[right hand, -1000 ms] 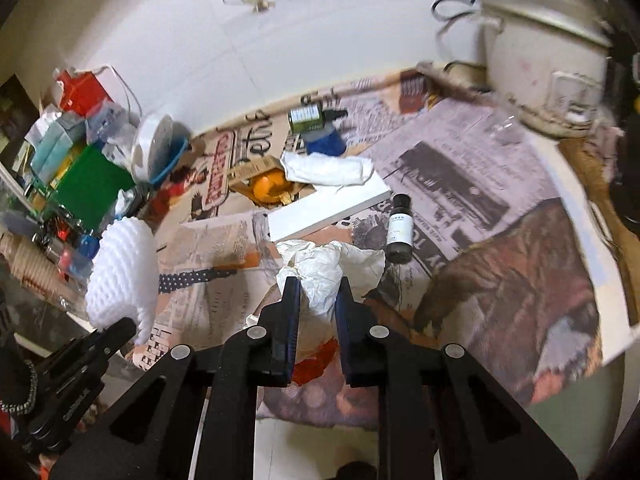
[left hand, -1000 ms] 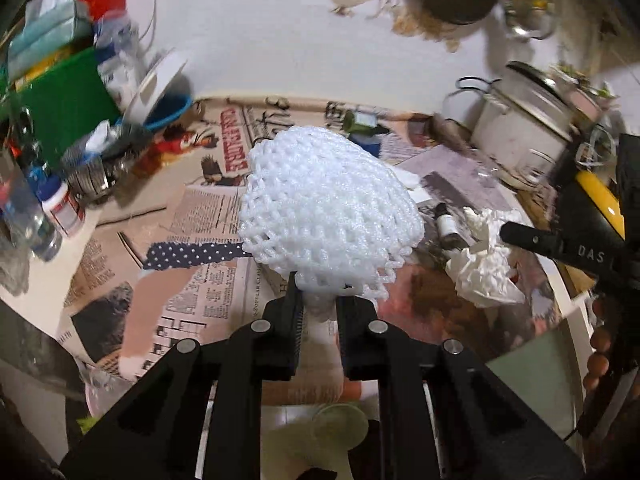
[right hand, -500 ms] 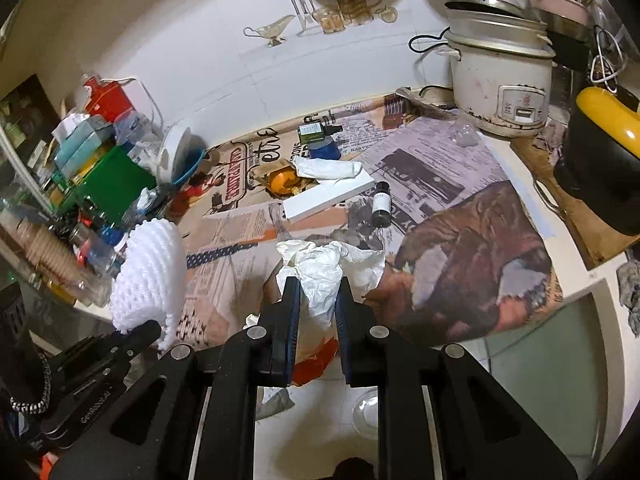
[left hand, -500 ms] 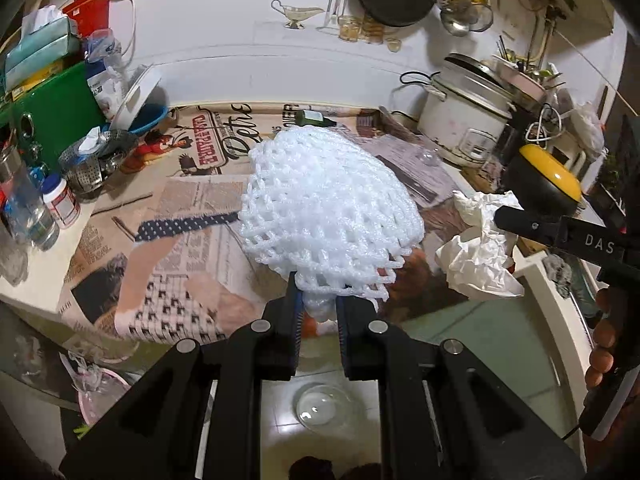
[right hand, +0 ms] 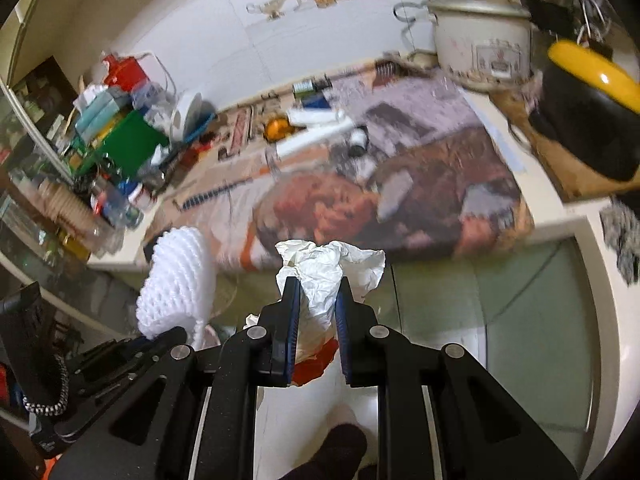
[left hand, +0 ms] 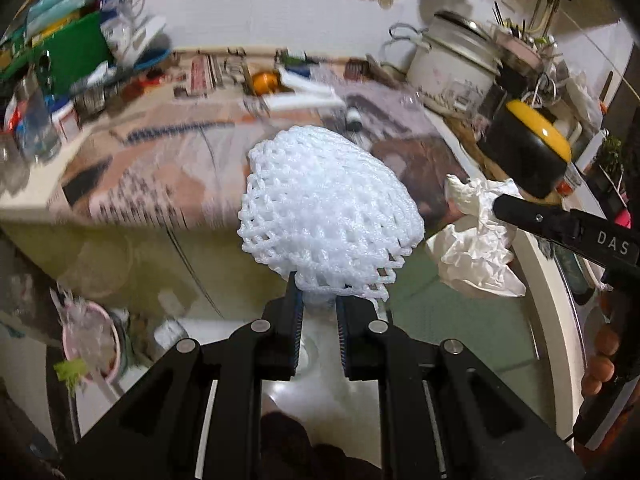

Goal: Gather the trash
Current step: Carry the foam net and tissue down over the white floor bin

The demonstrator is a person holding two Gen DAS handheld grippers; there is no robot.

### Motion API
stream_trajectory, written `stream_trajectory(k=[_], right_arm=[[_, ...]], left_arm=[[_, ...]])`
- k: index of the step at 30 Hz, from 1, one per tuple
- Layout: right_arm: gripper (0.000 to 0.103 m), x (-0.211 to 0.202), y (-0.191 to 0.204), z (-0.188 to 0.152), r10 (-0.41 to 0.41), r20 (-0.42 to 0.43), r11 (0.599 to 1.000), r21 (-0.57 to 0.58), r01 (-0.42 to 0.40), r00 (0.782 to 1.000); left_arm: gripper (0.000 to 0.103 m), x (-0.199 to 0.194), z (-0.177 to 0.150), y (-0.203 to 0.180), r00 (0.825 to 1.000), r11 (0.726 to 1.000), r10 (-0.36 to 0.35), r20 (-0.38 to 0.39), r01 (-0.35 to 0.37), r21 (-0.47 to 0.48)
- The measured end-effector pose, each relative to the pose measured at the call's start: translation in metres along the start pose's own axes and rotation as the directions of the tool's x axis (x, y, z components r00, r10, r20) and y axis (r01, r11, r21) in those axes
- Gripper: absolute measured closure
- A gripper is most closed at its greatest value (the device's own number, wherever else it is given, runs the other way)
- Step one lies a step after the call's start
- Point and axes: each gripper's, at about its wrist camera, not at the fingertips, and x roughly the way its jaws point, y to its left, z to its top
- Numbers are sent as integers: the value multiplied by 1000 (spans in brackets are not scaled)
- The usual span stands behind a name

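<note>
The left hand-held gripper (left hand: 317, 304) is pinching a white foam net (left hand: 328, 212) by its lower edge, off the desk (left hand: 168, 176) and over the floor. The right hand-held gripper (right hand: 317, 296) is clamping crumpled white paper (right hand: 328, 268) alongside it.

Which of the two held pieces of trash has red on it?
The crumpled white paper wad in the right gripper, red at its lower end. The foam fruit net in the left gripper is plain white mesh.
</note>
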Motion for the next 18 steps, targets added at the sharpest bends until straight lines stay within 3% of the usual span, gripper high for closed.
stream_trajectory(k=[10, 18], right_arm=[[87, 26, -45, -52, -22, -145, 1000, 9, 24, 989], [87, 92, -65, -86, -51, -238, 998, 22, 58, 970]], left_arm=[[88, 54, -65, -22, 987, 999, -6, -163, -2, -44], [88, 144, -107, 4, 954, 999, 9, -300, -22, -39]])
